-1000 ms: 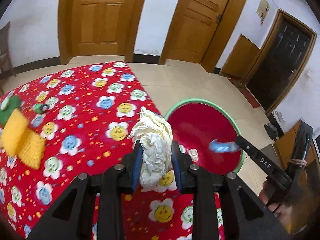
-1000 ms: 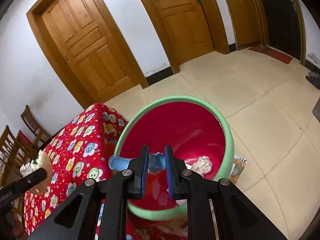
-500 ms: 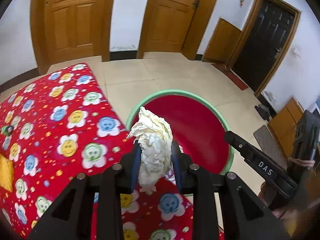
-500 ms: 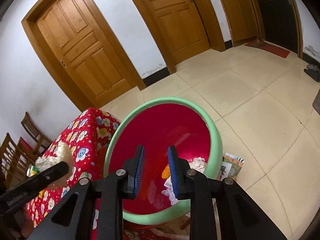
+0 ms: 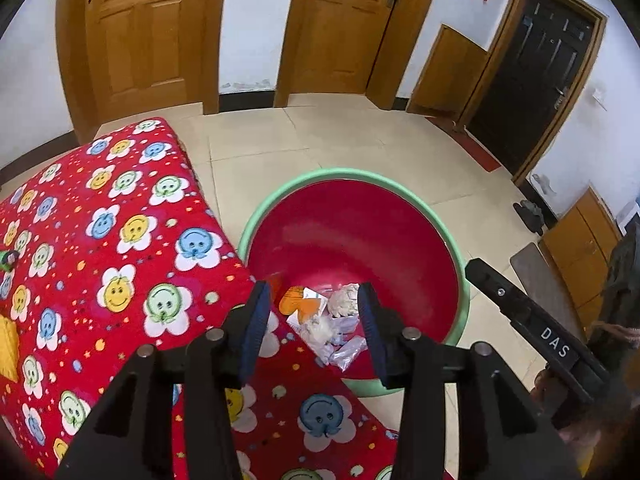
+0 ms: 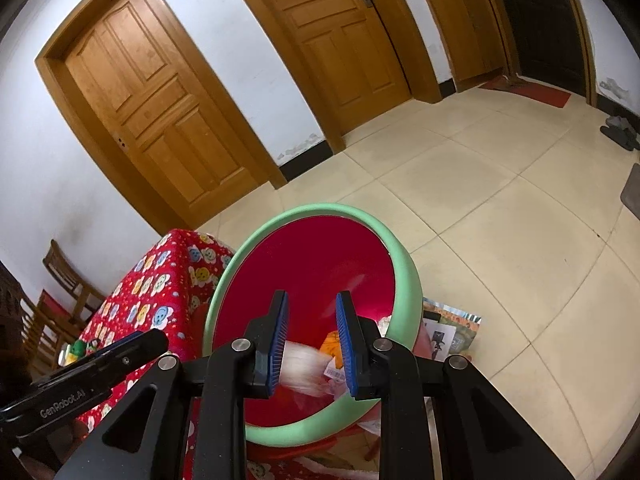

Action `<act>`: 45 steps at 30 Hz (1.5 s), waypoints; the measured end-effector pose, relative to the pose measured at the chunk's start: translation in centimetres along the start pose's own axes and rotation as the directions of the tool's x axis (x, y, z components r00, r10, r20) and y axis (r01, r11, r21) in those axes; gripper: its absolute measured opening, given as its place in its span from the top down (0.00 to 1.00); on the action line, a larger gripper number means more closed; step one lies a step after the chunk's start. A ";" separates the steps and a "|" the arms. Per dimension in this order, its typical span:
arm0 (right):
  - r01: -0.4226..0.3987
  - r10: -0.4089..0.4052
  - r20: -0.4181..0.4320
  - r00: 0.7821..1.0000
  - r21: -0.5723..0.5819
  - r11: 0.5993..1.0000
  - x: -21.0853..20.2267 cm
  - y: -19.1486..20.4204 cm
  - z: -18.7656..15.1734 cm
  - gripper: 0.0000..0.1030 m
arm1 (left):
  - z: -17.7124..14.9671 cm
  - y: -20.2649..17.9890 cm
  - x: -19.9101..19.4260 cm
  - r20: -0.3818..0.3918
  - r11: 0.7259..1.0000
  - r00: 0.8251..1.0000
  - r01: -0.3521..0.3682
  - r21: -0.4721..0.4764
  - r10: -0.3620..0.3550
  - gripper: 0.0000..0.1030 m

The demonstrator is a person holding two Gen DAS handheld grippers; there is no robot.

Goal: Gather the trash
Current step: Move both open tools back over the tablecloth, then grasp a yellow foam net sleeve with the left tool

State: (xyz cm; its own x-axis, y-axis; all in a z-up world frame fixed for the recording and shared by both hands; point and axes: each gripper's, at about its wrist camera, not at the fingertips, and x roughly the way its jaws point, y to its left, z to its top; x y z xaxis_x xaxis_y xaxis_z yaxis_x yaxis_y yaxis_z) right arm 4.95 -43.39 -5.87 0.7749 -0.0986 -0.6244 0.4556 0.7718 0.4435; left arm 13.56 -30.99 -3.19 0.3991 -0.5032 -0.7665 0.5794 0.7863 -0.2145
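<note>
A red basin with a green rim (image 5: pixel 440 236) (image 6: pixel 408 276) stands on the floor beside the table and holds trash: crumpled white paper (image 5: pixel 344 298), an orange wrapper (image 5: pixel 296 304) and clear plastic (image 5: pixel 346 352). My left gripper (image 5: pixel 314 320) is open and empty above the basin's near edge. My right gripper (image 6: pixel 312 320) is open and empty over the basin; a blurred white wad (image 6: pixel 304 368) shows between its fingers, inside the basin. The right gripper's body also shows at the right of the left wrist view (image 5: pixel 520 312).
The table has a red cloth with smiley flowers (image 5: pixel 112 264) (image 6: pixel 160 304); a yellow sponge (image 5: pixel 8 344) and a small green item (image 5: pixel 8 260) lie at its left edge. Wooden doors (image 5: pixel 140 32), chairs (image 6: pixel 60 280), printed paper on the floor (image 6: pixel 448 328) and shoes (image 5: pixel 528 216) are around.
My left gripper moved right over the basin, opened and let go of the crumpled white paper, which fell in. My right gripper earlier released the blue item and stays open.
</note>
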 end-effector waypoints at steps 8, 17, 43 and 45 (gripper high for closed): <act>-0.019 0.019 0.002 1.000 -0.032 0.999 -1.1 1.2 0.0 0.67 | -0.7 2.0 -2.5 0.028 0.997 0.999 -0.030 -0.068 0.032 0.56; -0.058 0.058 -0.006 0.998 -0.083 0.995 -2.3 4.2 -0.3 0.59 | -1.8 6.5 -6.5 0.079 0.980 0.989 -0.111 -0.165 0.126 0.56; -0.145 0.115 -0.172 0.978 -0.171 0.975 0.7 13.4 -3.3 0.55 | -4.4 24.0 -9.7 -0.020 0.826 0.871 -0.472 -0.307 0.490 0.56; -0.160 0.127 -0.191 0.973 -0.167 0.973 1.0 13.8 -3.5 0.55 | -4.5 24.7 -9.5 -0.017 0.824 0.870 -0.473 -0.312 0.493 0.56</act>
State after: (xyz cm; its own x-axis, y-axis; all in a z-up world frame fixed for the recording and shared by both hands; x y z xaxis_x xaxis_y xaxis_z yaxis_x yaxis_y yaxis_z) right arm 10.50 -30.61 -2.66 0.7287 0.1219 -0.6739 0.2463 0.8715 0.4240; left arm 20.94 -5.16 -3.90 0.6206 -0.0444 -0.7829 0.0673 0.9977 -0.0032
